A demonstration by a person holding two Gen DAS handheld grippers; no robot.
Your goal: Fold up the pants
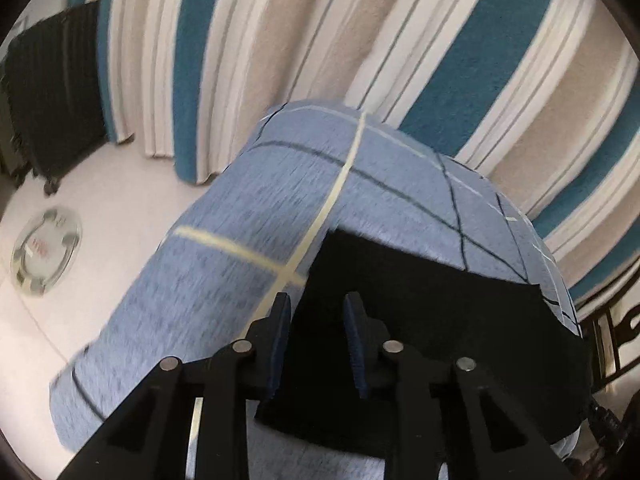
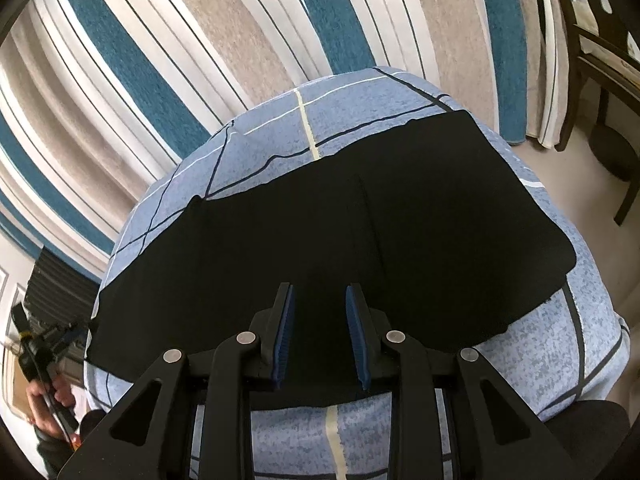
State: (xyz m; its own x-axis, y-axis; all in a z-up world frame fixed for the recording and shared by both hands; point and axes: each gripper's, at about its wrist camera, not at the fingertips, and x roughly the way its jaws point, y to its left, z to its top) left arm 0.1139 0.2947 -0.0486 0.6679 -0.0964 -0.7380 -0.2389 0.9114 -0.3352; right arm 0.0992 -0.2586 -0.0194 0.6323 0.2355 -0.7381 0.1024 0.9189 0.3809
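Black pants (image 2: 320, 220) lie spread flat across a table under a blue cloth with a line pattern (image 2: 560, 340). A lengthwise crease runs down their middle. My right gripper (image 2: 319, 289) hovers over the near edge of the pants, open, its blue pads apart with nothing pinched. In the left wrist view one end of the pants (image 1: 420, 320) lies on the blue cloth (image 1: 240, 260). My left gripper (image 1: 317, 298) stands open just above that end's left edge and holds nothing.
Striped teal, beige and white curtains (image 1: 360, 40) hang behind the table. A black radiator (image 1: 52, 100) and a round floor disc (image 1: 46, 256) are at the left. A dark wooden chair (image 2: 600, 80) stands at the right. A person's hand (image 2: 44, 396) shows at the lower left.
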